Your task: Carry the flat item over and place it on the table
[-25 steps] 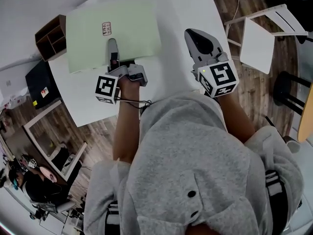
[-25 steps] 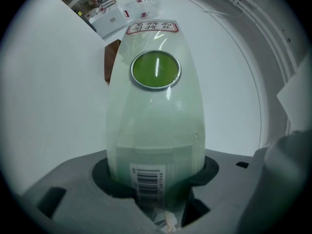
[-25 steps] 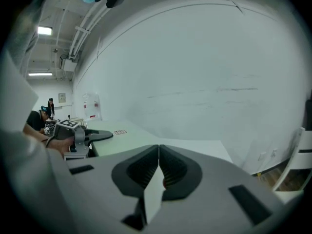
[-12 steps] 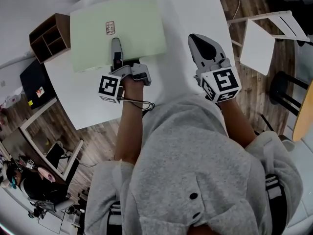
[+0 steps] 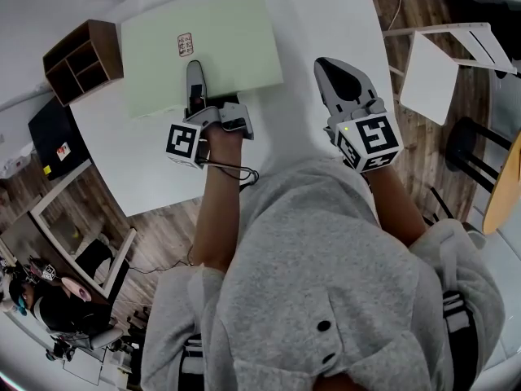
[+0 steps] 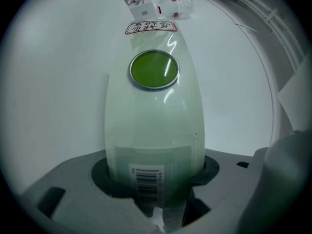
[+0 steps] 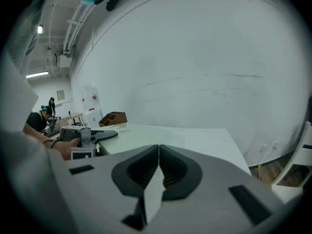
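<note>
Left gripper (image 5: 194,73) is clamped on the pale green flat item (image 5: 232,39) from its 6 o'clock edge. The item lies over the white table (image 5: 138,157). Right gripper (image 5: 332,65), at 3 o'clock, is closed and empty. Since the earlier frame the item has shifted slightly toward 1 o'clock.

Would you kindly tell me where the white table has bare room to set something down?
Bare table lies right of the green folder, ahead of the right tool, and in the near-left corner beside the left tool gripping that folder. The far-left part is crowded: the folder spans it.
</note>
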`<state>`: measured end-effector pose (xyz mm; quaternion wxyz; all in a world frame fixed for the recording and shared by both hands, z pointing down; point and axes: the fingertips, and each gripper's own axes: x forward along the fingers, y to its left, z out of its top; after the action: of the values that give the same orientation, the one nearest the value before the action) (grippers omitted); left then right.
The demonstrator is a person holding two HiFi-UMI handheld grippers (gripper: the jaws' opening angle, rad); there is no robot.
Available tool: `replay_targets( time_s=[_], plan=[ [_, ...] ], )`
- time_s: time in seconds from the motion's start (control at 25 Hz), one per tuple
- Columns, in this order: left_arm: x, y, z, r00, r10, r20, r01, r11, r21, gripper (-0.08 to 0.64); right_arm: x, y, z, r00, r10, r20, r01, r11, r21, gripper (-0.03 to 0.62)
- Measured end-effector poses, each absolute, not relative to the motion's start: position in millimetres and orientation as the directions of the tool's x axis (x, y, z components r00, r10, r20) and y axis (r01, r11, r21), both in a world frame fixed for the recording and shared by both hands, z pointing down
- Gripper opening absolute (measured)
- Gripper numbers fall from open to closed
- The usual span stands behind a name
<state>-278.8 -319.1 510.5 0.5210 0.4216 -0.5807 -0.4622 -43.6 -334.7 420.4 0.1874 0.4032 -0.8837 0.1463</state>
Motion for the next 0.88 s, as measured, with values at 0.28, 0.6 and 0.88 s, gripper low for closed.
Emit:
replay_targets(
  time_s=[0.28,0.6,0.88],
  plan=[
    [-278.0,-316.6,516.5,-0.088,-0.968,0.235,-0.023,0.238,0.971,0.293,-49.7,-334.4,422.8,-0.608,-0.647,0.459,-0.761,0.64,-0.106,0.026],
    [-279.0,-303.9,534.5,-0.064,-0.927,0.37,-0.14,0.375,0.916,0.374,-53.4,-339.2,422.5,-0.612,-0.647,0.454,-0.757,0.645,-0.102,0.026],
    [-269.6,-288.5,535.0,-0.041,-0.888,0.458,-0.226,0.455,0.861,0.4,-46.2,-333.5,409.6,-0.615,-0.662,0.427,-0.758,0.646,-0.09,0.026]
  ],
)
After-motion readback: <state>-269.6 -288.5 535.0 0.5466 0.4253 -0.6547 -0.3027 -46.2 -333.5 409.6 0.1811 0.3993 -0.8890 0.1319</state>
